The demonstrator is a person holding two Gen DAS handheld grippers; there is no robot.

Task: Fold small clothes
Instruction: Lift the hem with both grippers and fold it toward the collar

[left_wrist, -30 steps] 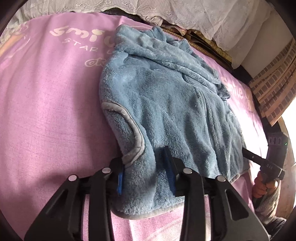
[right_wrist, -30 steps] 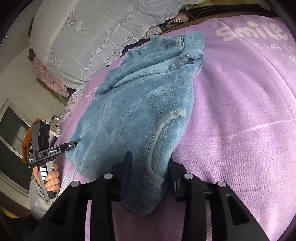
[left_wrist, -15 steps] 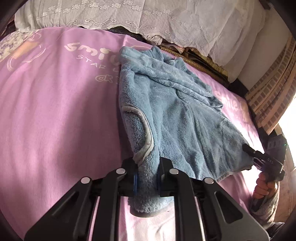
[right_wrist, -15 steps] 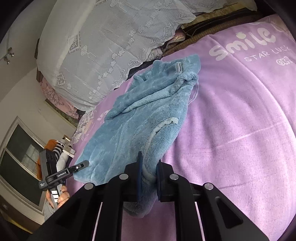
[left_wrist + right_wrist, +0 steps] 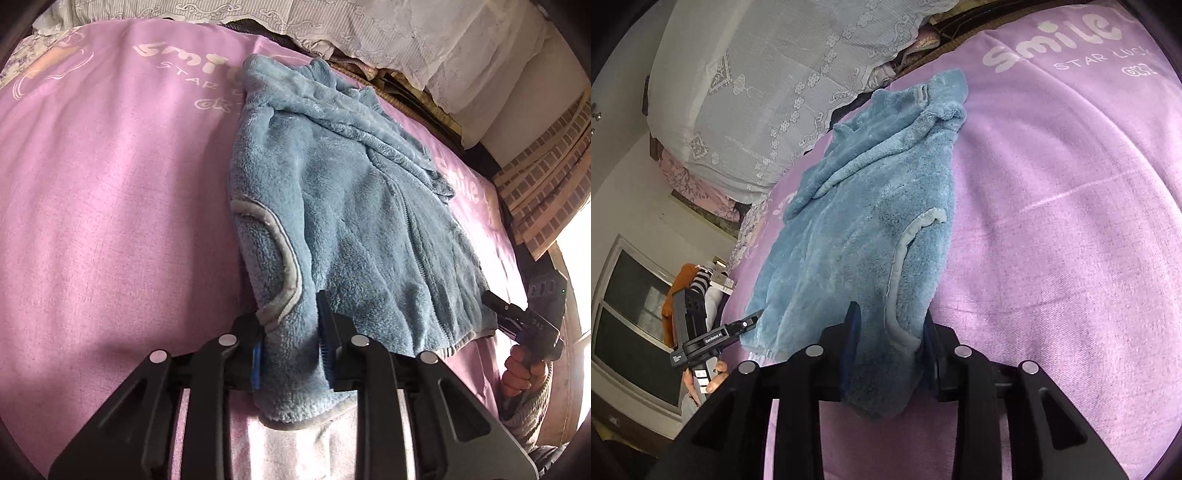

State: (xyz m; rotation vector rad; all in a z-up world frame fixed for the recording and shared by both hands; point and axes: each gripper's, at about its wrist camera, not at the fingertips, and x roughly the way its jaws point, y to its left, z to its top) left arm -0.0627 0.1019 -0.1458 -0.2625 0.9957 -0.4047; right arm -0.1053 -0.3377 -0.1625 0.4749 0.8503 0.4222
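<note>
Blue fleece jacket (image 5: pixel 343 206) lies spread on the pink bedsheet (image 5: pixel 110 184), hood end away from the person, zip facing up. Its near edge is lifted slightly off the bed at both corners.

Left claw (image 5: pixel 290 350): fingers on either side of the near corner by the grey-trimmed armhole, fleece bunched between the blue pads (image 5: pixel 256 360). The gap looks wider than a firm pinch would leave, so it appears to be around the cloth rather than clamped hard (cannot tell for certain whether it bears on it).

Right claw (image 5: pixel 888 350): same arrangement at the opposite corner beside the other armhole; cloth fills the gap and hangs down below the fingers. Grip pressure equally unclear.

Judgement: taking both hem-side corners at once keeps the edge straight and level, which is what a lengthwise fold toward the hood calls for. Fold not yet made; the jacket is at full length.

Risk: thick, slippery fleece; a loose hold could let one corner drop and skew the fold

White lace cover (image 5: pixel 768 85) piled at the head of the bed, well apart from the jacket
</note>
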